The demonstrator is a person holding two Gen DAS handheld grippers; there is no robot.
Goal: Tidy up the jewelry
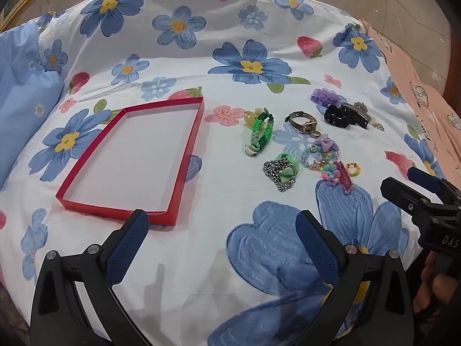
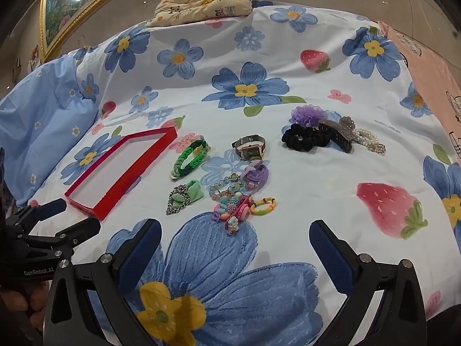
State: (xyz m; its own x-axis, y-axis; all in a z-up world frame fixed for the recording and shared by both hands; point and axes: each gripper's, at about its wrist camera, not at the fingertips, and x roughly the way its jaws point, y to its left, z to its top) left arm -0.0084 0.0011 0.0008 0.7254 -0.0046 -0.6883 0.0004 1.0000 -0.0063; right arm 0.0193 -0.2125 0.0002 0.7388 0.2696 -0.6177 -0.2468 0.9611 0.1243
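Note:
A shallow red box [image 1: 188, 147] [image 2: 126, 173] with a white floor lies empty on the flowered bedspread. To its right lies loose jewelry: a green braided bracelet [image 1: 259, 135] [image 2: 190, 158], a square watch [image 1: 302, 122] [image 2: 250, 147], a silver chain with a green bow [image 1: 281, 171] [image 2: 180, 197], a colourful bead cluster [image 1: 331, 167] [image 2: 236, 201], a black scrunchie [image 1: 341, 116] [image 2: 302, 138], a hair claw [image 2: 337, 134] and a purple flower [image 1: 324, 96] [image 2: 306, 115]. My left gripper [image 1: 222, 227] is open and empty, near the box's front corner. My right gripper [image 2: 234, 238] is open and empty, just before the beads.
A light blue pillow [image 1: 26, 86] [image 2: 43, 115] lies left of the box. A folded patterned blanket [image 2: 204, 0] sits at the bed's far end. A pink cloth [image 1: 417, 92] runs along the right edge. A framed picture [image 2: 75, 5] leans at the far left.

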